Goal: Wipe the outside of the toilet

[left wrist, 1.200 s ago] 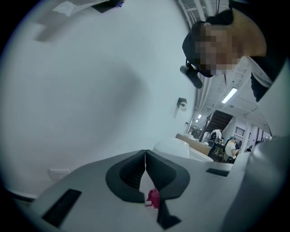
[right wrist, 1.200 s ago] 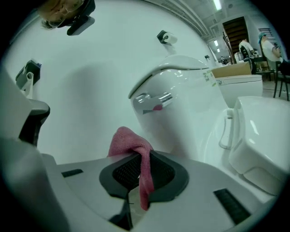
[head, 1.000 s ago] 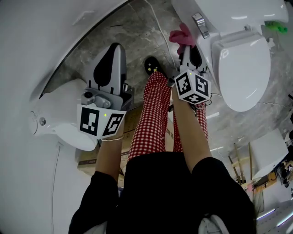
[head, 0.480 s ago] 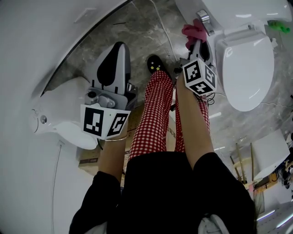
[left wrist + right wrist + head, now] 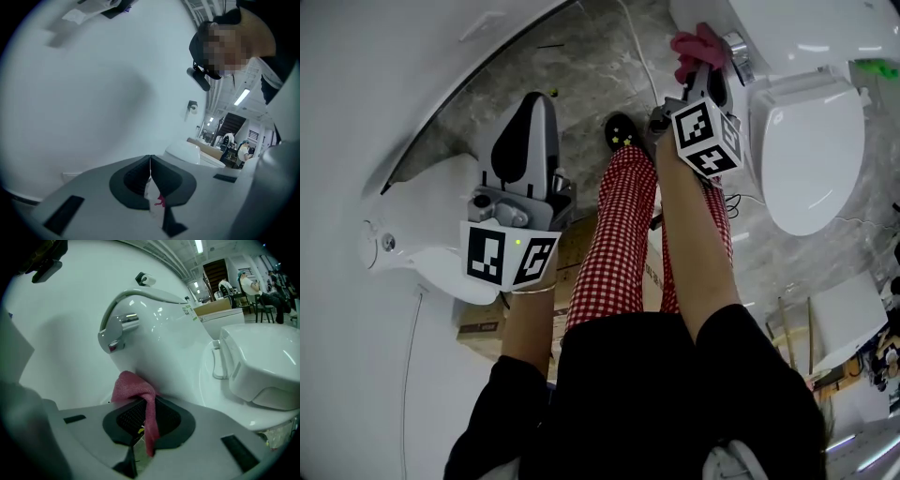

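right tool [image 5: 705, 82] clenched on cloth [image 5: 133, 386] against the toilet [image 5: 164, 350] tank below the lever [image 5: 119, 327], left tool [image 5: 150, 174] closed and empty; a hard drag could pull the cloth free or snag the lever.

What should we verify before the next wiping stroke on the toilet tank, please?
1. Pink cloth clamped in the right gripper: ok.
2. Cloth against the toilet tank wall: ok, it appears to touch.
3. Flush lever clear of the cloth: ok, the lever sits above it.
4. Toilet lid closed: ok.
5. Left gripper shut and away from the tank: ok.
6. Whether the tank wall is clean: cannot tell.
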The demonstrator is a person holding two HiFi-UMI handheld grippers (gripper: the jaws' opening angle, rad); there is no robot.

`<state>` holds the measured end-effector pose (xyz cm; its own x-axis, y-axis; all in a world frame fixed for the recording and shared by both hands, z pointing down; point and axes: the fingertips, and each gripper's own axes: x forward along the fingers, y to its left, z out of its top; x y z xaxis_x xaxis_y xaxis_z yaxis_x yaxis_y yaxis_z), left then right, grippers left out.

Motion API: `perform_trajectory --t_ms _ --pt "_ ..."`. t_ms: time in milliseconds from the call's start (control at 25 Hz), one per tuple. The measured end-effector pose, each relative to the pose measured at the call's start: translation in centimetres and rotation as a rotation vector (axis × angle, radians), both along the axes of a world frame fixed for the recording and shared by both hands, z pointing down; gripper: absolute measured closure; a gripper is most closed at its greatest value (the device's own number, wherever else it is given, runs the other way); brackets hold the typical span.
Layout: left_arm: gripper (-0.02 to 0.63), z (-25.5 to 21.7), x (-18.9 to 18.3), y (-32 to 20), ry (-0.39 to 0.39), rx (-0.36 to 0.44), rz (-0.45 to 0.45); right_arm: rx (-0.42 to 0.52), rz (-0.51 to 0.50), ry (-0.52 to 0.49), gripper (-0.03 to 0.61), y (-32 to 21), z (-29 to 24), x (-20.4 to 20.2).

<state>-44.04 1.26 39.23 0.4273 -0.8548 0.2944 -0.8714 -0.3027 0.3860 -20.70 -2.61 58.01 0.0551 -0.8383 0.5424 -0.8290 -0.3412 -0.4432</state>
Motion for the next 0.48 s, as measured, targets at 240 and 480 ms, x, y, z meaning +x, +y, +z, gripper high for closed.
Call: perform_trajectory --t_ms 240,480 --pt "0.603 0.2 -1.4 0.1 -0.022 -0.001 -0.03 0.007 -0.016 -0.009 0.518 -2.1 0.4 -1.2" --pt "0.603 0.4 -2.3 0.5 -0.033 -0.013 -0.048 0.004 -0.032 -0.009 0.518 -3.8 0.8 -2.3"
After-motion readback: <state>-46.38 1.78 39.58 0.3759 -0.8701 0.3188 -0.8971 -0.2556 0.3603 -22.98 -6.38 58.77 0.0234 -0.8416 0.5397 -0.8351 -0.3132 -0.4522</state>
